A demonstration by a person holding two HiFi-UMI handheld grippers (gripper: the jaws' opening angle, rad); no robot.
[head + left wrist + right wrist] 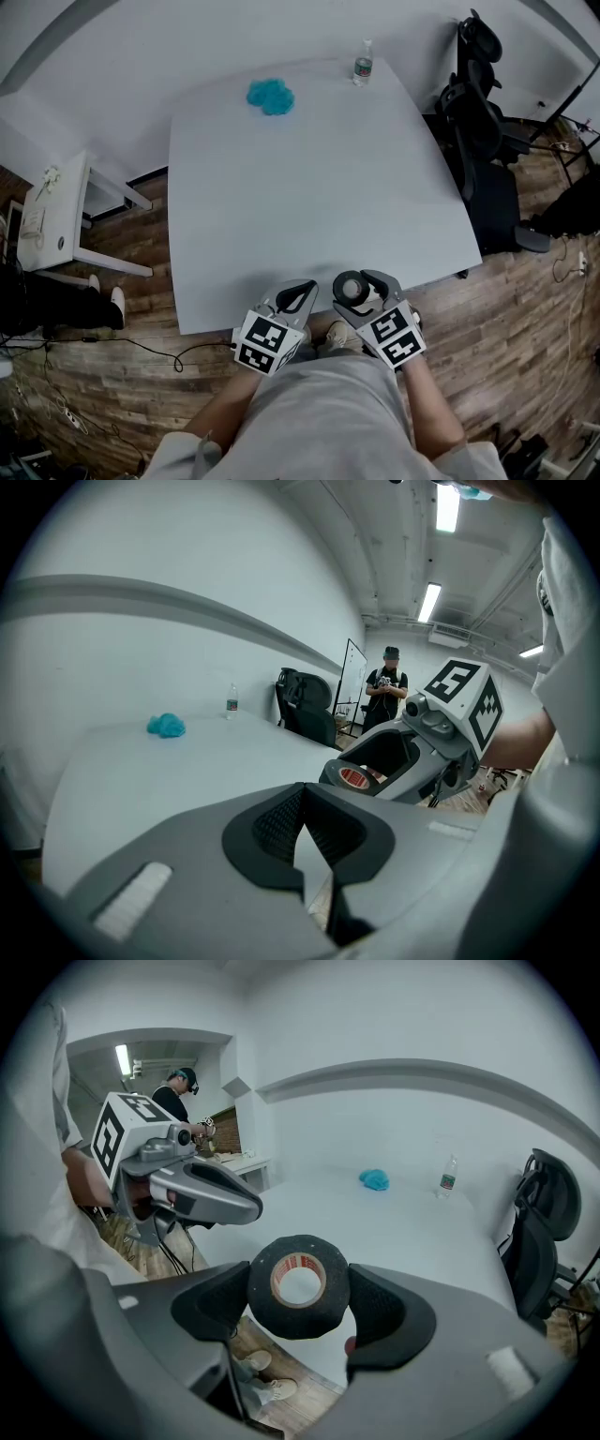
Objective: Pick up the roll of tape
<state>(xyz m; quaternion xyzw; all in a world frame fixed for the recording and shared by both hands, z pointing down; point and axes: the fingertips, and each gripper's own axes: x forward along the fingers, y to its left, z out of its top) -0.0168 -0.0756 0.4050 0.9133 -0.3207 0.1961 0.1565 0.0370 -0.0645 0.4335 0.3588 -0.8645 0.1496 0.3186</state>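
A black roll of tape (299,1286) with a red-printed core sits between the pads of my right gripper (300,1297), which is shut on its two sides. In the head view the roll of tape (352,287) and the right gripper (356,283) hang at the front edge of the white table (309,187). My left gripper (298,294) is just to their left, shut with nothing in it. From the left gripper view, its own jaws (302,794) meet at the tips, and the tape (354,776) shows in the right gripper (380,761) beyond.
A crumpled blue cloth (271,96) and a water bottle (363,64) stand at the table's far side. A black office chair (483,122) is on the right, a small white side table (47,216) on the left. A person (387,686) stands in the background.
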